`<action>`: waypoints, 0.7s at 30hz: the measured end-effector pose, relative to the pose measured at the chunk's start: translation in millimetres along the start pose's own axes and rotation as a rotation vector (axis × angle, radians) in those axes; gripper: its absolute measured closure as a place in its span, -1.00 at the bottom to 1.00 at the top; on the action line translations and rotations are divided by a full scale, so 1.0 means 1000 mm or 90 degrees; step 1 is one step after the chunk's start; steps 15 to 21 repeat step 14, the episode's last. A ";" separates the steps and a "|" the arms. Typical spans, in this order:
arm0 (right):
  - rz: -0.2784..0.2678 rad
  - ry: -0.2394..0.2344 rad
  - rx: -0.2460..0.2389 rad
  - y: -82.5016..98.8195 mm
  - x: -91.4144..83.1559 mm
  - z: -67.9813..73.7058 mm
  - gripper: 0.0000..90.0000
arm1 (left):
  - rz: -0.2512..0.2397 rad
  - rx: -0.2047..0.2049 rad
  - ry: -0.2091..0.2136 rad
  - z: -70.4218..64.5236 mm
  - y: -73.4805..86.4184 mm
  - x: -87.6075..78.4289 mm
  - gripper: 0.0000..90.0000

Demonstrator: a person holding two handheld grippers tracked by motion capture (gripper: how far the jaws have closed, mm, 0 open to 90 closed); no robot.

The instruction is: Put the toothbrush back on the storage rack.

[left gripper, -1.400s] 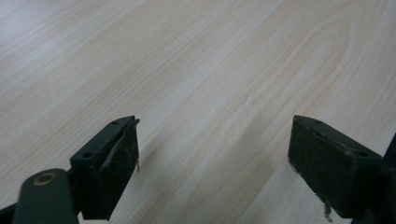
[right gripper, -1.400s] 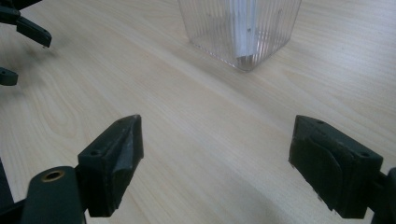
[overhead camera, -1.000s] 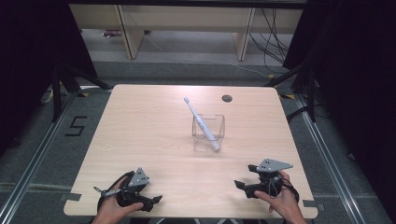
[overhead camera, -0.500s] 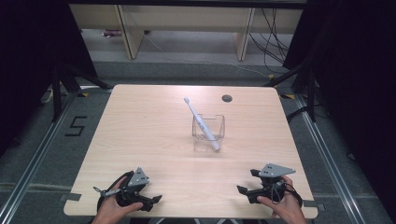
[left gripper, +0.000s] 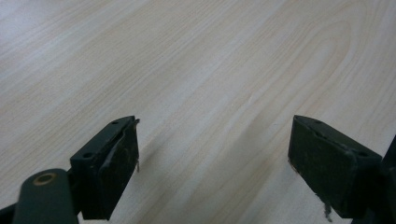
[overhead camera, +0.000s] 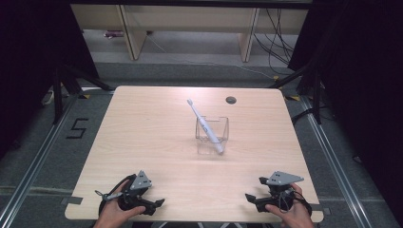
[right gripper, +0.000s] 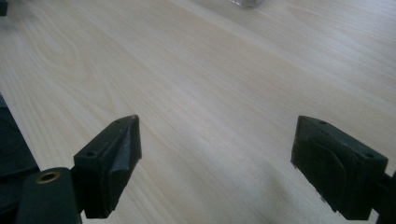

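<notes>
A clear square container [overhead camera: 212, 134] stands near the middle of the wooden table [overhead camera: 152, 128]. A white toothbrush [overhead camera: 205, 127] leans in it, head up and to the far left. My left gripper [overhead camera: 154, 205] rests low at the front left edge, jaws open and pointing right, with bare wood between them in the left gripper view [left gripper: 215, 140]. At the front right, my right gripper [overhead camera: 253, 189] lies open, its jaws pointing left. The right gripper view [right gripper: 217, 140] shows wood between its jaws and the container's base [right gripper: 245, 2] at the top edge.
A round cable hole [overhead camera: 231, 99] sits near the table's far edge. Wooden shelving [overhead camera: 190, 28] and loose cables [overhead camera: 280, 33] lie beyond the table on the floor. Metal rails [overhead camera: 332, 156] run along both sides.
My right gripper has drawn back a little toward the front edge of the table. The left gripper, container and toothbrush have stayed put.
</notes>
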State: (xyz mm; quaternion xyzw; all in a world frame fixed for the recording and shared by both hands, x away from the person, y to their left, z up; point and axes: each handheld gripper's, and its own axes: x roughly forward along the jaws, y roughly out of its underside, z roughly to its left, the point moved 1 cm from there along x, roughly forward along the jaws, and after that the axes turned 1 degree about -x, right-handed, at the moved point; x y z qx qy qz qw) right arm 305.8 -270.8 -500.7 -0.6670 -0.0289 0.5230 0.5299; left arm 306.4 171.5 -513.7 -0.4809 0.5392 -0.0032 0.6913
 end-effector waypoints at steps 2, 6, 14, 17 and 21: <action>0.001 0.006 -0.004 0.001 -0.002 -0.001 -0.64 | 0.000 0.000 0.001 0.000 0.000 0.000 -0.65; -0.002 0.043 -0.001 0.004 -0.006 -0.003 -0.64 | -0.004 -0.001 0.003 0.000 0.000 0.000 -0.65; 0.009 0.044 0.015 0.005 -0.007 0.002 -0.63 | 0.000 -0.002 0.002 0.000 0.000 0.000 -0.65; 0.009 0.044 0.015 0.005 -0.007 0.002 -0.63 | 0.000 -0.002 0.002 0.000 0.000 0.000 -0.65; 0.009 0.044 0.015 0.005 -0.007 0.002 -0.63 | 0.000 -0.002 0.002 0.000 0.000 0.000 -0.65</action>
